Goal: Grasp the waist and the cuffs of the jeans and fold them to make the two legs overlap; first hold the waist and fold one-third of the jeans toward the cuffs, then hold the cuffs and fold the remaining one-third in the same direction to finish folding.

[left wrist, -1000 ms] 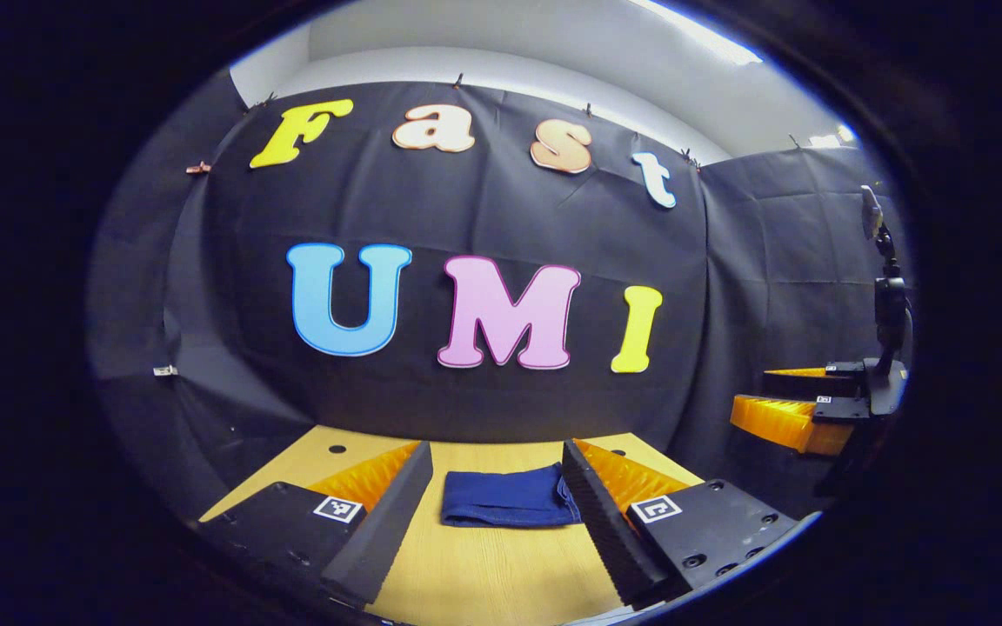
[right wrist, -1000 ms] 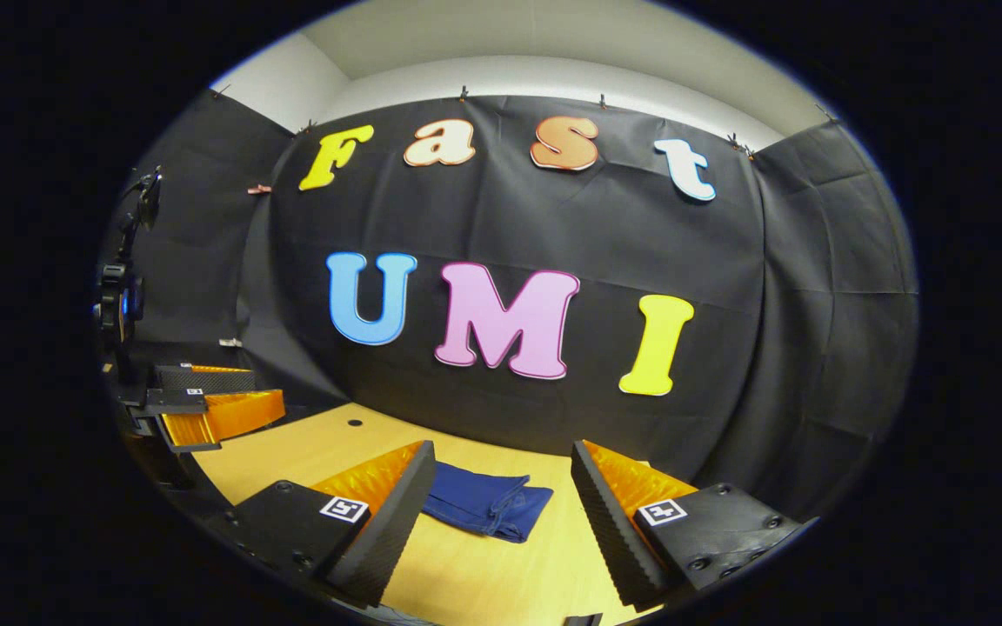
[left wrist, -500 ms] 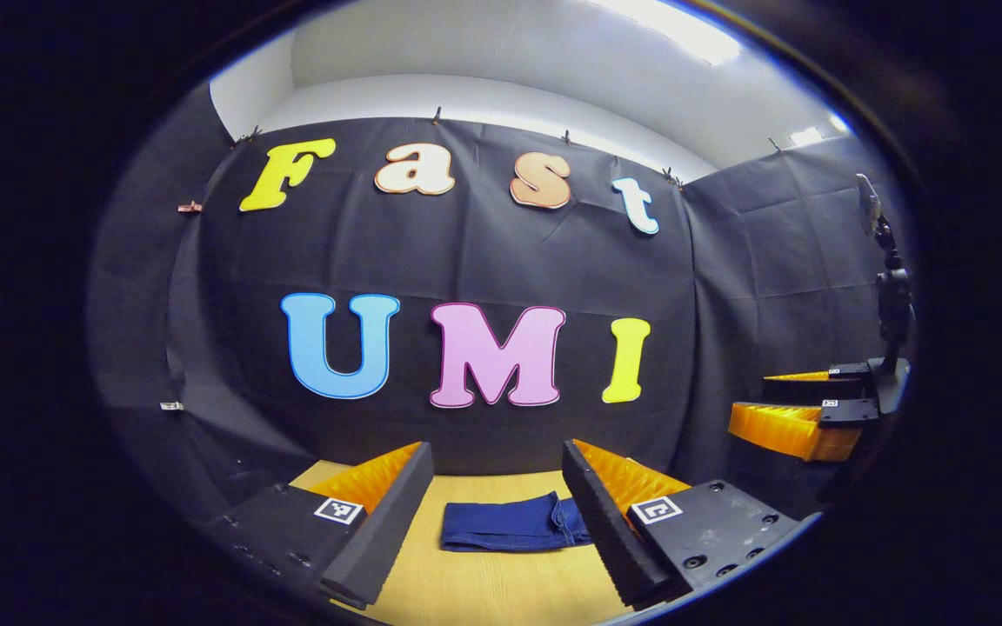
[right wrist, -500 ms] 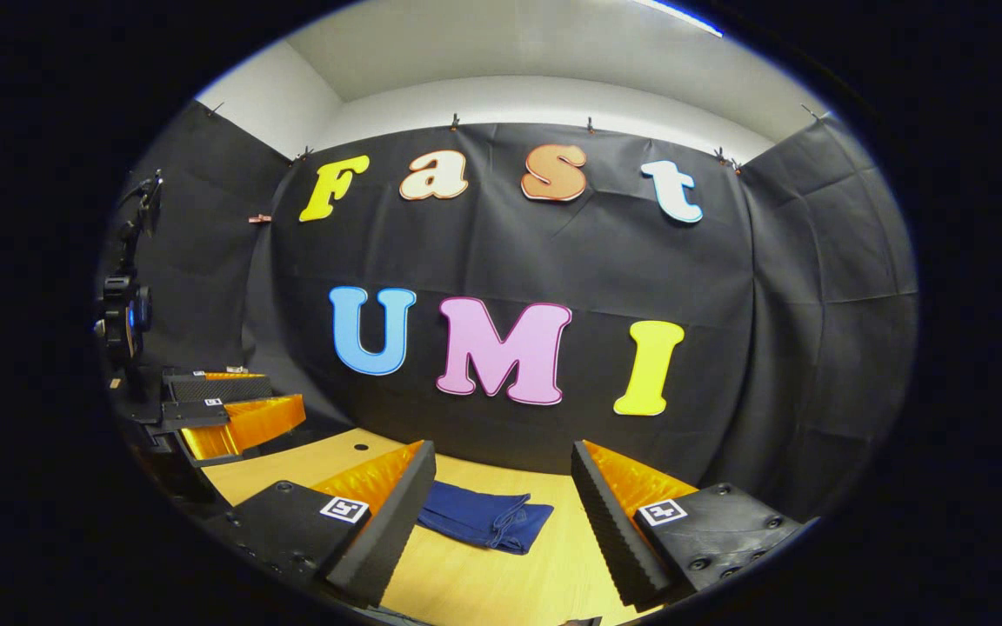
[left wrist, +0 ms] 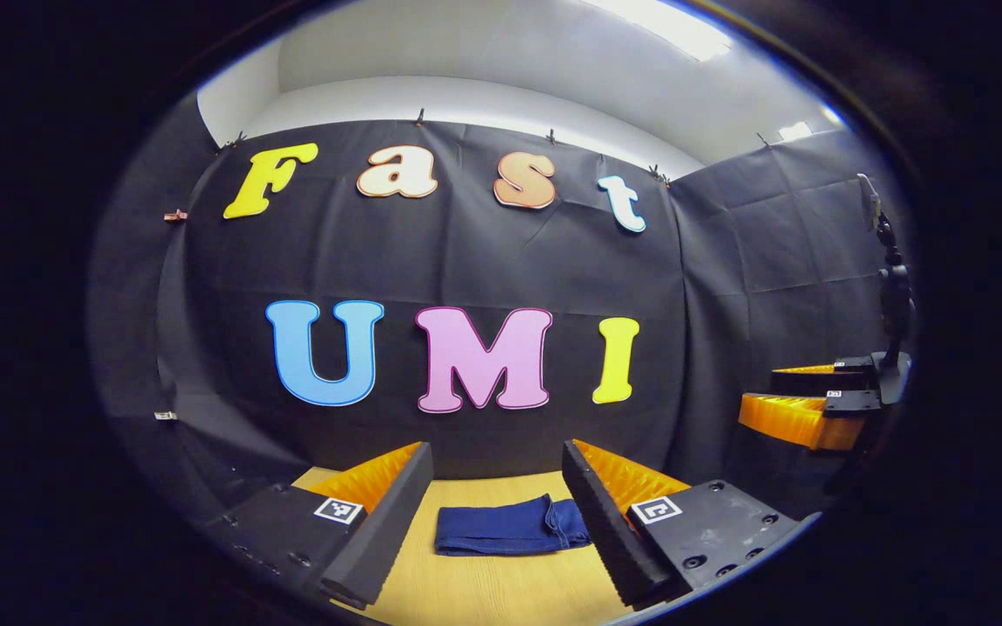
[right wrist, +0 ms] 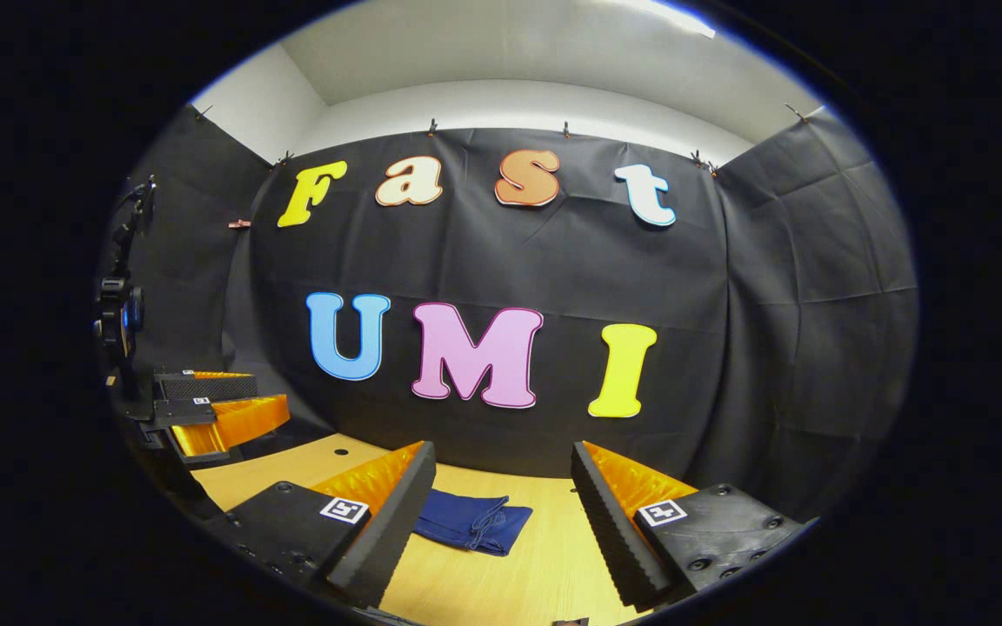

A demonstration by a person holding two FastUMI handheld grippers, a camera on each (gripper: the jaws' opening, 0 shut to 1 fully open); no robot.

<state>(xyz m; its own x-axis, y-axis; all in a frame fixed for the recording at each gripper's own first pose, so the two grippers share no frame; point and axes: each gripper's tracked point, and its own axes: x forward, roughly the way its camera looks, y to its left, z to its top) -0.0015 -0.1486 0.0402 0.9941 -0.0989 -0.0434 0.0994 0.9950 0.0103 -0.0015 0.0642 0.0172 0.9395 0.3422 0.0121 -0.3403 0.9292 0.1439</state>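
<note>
The jeans (left wrist: 510, 526) lay folded small on the bench (left wrist: 501, 591) ahead of both grippers' empty, parted jaws — folding apparently finished.

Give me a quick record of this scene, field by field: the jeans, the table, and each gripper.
jeans: dark blue, folded into a compact bundle, lying flat
table: light wood, jeans resting on it
left gripper: open, holding nothing, raised above the table
right gripper: open, holding nothing, jeans ahead and to its left
task state: folding looks finished
</note>
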